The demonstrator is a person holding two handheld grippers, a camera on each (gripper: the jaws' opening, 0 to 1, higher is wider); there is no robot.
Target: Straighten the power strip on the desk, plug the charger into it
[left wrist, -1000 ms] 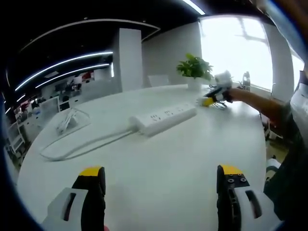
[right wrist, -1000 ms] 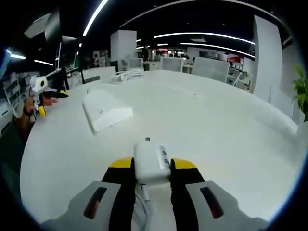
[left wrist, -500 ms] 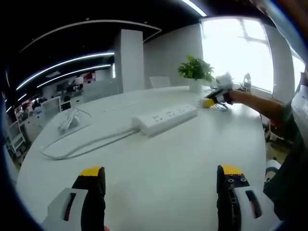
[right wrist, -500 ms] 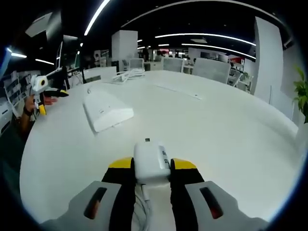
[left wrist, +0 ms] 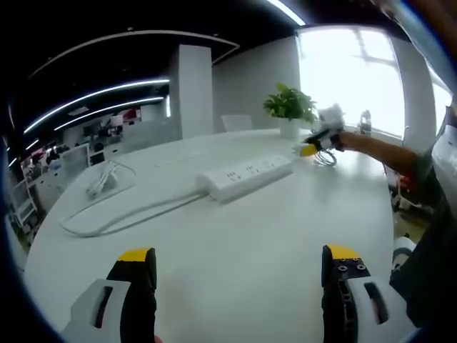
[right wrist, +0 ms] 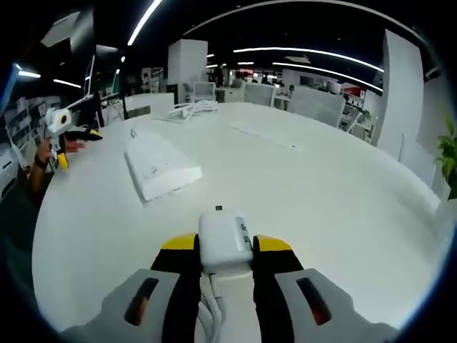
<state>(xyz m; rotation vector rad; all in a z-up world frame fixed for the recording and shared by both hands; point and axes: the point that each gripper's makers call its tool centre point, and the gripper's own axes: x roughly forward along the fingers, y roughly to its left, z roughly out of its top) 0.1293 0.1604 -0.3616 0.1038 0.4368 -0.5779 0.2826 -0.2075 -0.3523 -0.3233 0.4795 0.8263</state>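
The white power strip point(left wrist: 244, 175) lies on the round white desk point(left wrist: 235, 250), its cable point(left wrist: 118, 218) looping off to the left. My left gripper point(left wrist: 235, 275) hovers low over the desk, open, well short of the strip. In the right gripper view the strip point(right wrist: 157, 166) lies ahead to the left. My right gripper point(right wrist: 218, 250) is shut on the white charger point(right wrist: 223, 239), whose cord point(right wrist: 208, 314) hangs down between the fingers. The right gripper point(left wrist: 316, 143) shows far off in the left gripper view, past the strip's end. The left gripper point(right wrist: 61, 132) shows at the left edge of the right gripper view.
A potted plant point(left wrist: 289, 107) stands at the desk's far edge. A white coiled cable point(left wrist: 100, 182) lies at the left; it also appears as a bundle point(right wrist: 191, 109) far back. A person's arm point(left wrist: 385, 153) reaches in from the right. Office desks and chairs stand behind.
The right gripper has lifted slightly with the charger; in its view the power strip has slid a little lower and nearer. The left gripper is nearly still.
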